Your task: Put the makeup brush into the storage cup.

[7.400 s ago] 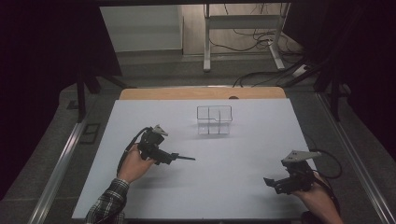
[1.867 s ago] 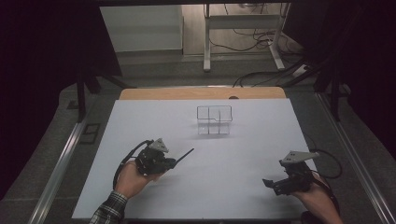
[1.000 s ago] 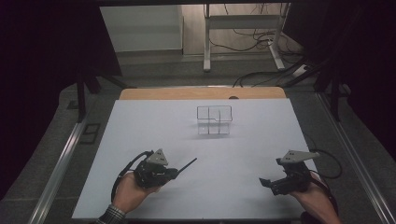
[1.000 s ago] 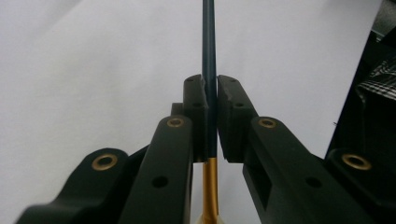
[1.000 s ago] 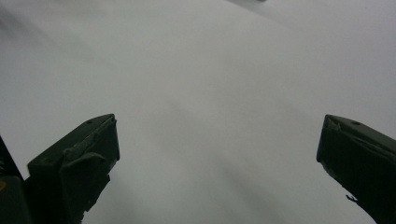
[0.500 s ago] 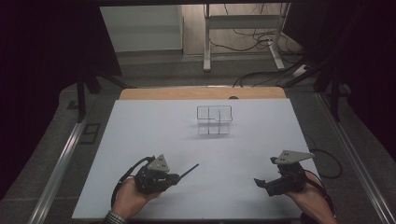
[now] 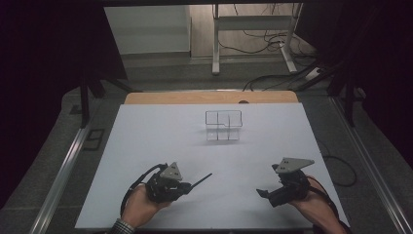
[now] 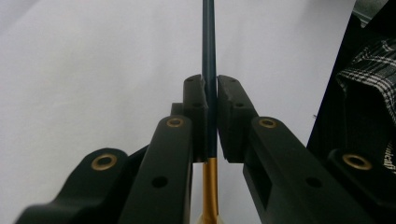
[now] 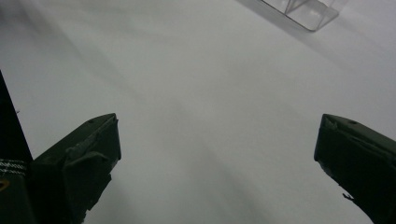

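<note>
The left gripper [image 7: 187, 184] is clamping a thin dark pen [image 7: 203, 179] between its jaws, low over the near left part of the white worktop [image 7: 146, 136]. The pen is projecting forward and to the right, toward the clear compartmented organiser [image 7: 223, 125], which is standing well apart from it near the worktop's far centre. The right gripper [image 7: 265, 192] is hovering at the near right with its jaws spread wide and nothing between them.

Hazards:

1. Slip or pivot. The pads are gripping a narrow, round shaft close to one end, so most of the pen's length is overhanging. A quick swing is likely to rotate the pen in the jaws or let it slide out.
2. Missed compartment. The organiser's walls are transparent and its openings look small. A tilted tip may strike a rim instead of entering.
3. Container shift. The organiser looks light and is standing free; a push from the pen tip could slide or tip it. The right gripper is too far off to steady it.

View comparison:

- The left gripper view [image 8: 210, 93] is showing the grip itself: the pen [image 8: 208, 51] is running straight up between the closed pads, with a brass-coloured section just behind them. The high view is too small to give this detail.
- The high view is giving the layout: both hands, the pen's heading and the gap to the organiser.
- The right gripper view [image 9: 217, 140] is confirming the wide, empty jaws, with a corner of the organiser [image 9: 308, 11] at its top edge.
</note>
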The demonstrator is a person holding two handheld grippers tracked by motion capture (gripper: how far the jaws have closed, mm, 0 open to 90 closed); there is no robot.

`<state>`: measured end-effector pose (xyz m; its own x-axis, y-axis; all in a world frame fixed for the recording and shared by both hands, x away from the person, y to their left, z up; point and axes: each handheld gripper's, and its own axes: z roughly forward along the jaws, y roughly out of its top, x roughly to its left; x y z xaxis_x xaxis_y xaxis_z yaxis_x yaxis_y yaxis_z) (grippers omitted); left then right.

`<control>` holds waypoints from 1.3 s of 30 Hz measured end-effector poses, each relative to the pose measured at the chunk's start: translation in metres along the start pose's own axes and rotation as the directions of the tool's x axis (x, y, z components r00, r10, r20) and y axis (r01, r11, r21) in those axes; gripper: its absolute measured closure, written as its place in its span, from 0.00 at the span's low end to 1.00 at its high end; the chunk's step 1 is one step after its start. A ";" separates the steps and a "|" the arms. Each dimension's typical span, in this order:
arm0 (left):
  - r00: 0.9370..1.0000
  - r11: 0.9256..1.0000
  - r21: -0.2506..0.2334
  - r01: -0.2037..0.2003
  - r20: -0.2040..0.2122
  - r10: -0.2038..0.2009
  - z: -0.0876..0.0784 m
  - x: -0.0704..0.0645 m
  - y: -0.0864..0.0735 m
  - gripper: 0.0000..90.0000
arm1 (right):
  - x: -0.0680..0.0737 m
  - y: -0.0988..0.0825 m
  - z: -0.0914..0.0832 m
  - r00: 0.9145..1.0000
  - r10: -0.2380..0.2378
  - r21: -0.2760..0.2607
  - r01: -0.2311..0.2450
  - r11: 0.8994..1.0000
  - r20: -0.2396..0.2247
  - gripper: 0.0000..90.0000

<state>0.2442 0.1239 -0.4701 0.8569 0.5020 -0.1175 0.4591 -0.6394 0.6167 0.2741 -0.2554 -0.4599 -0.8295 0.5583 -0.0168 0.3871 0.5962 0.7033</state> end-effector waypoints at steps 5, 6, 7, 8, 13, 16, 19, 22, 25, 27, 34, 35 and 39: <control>1.000 1.000 0.010 -0.012 0.003 0.012 0.004 0.000 0.003 0.92 | 0.002 0.005 0.006 1.000 -0.020 -0.006 0.020 1.000 -0.010 0.01; 1.000 1.000 0.008 -0.012 0.004 0.011 0.004 0.000 0.004 0.92 | 0.003 0.005 0.007 1.000 -0.026 -0.005 0.026 1.000 -0.011 0.01; 1.000 1.000 0.006 -0.012 0.007 0.012 0.004 0.000 0.004 0.92 | 0.003 0.006 0.008 1.000 -0.028 -0.004 0.028 1.000 -0.014 0.01; 1.000 1.000 0.006 -0.014 0.010 0.014 0.005 0.000 0.005 0.92 | 0.004 0.007 0.009 0.999 -0.031 -0.004 0.031 1.000 -0.015 0.01; 1.000 1.000 0.001 -0.015 0.017 0.015 0.007 0.000 0.009 0.92 | 0.005 0.013 0.014 0.999 -0.030 -0.013 0.029 0.999 -0.027 0.01; 1.000 1.000 -0.008 -0.009 0.022 0.009 0.010 0.000 0.010 0.92 | 0.007 0.018 0.020 0.999 -0.036 -0.005 0.036 0.999 -0.036 0.01; 0.999 0.999 0.016 -0.036 0.024 0.035 0.011 0.001 0.013 0.92 | 0.009 0.021 0.024 0.998 -0.028 0.002 0.028 1.000 -0.057 0.01; 0.999 0.999 0.014 -0.037 0.029 0.036 0.013 0.000 0.015 0.92 | 0.012 0.026 0.028 0.997 -0.033 0.005 0.033 0.999 -0.070 0.01; 0.998 0.999 0.014 -0.044 0.034 0.044 0.015 0.000 0.018 0.92 | 0.015 0.031 0.033 0.996 -0.030 0.016 0.031 0.999 -0.084 0.01; 0.998 0.998 0.020 -0.057 0.037 0.056 0.016 0.000 0.020 0.92 | 0.018 0.034 0.037 0.996 -0.034 0.020 0.036 0.999 -0.083 0.01; 0.997 0.997 0.028 -0.067 0.047 0.066 0.020 -0.001 0.024 0.92 | 0.024 0.041 0.046 0.996 -0.049 0.029 0.051 0.998 -0.080 0.01; 0.997 0.998 0.021 -0.062 0.048 0.060 0.021 -0.002 0.024 0.92 | 0.024 0.041 0.047 0.996 -0.048 0.031 0.050 0.998 -0.080 0.01; 0.996 0.997 0.031 -0.072 0.053 0.071 0.023 -0.002 0.027 0.92 | 0.027 0.045 0.051 0.995 -0.052 0.028 0.055 0.998 -0.090 0.01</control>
<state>0.2601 0.0928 -0.4710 0.8983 0.4243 -0.1144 0.4030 -0.6917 0.5992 0.2896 -0.1841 -0.4643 -0.8814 0.4723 0.0107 0.3521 0.6417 0.6813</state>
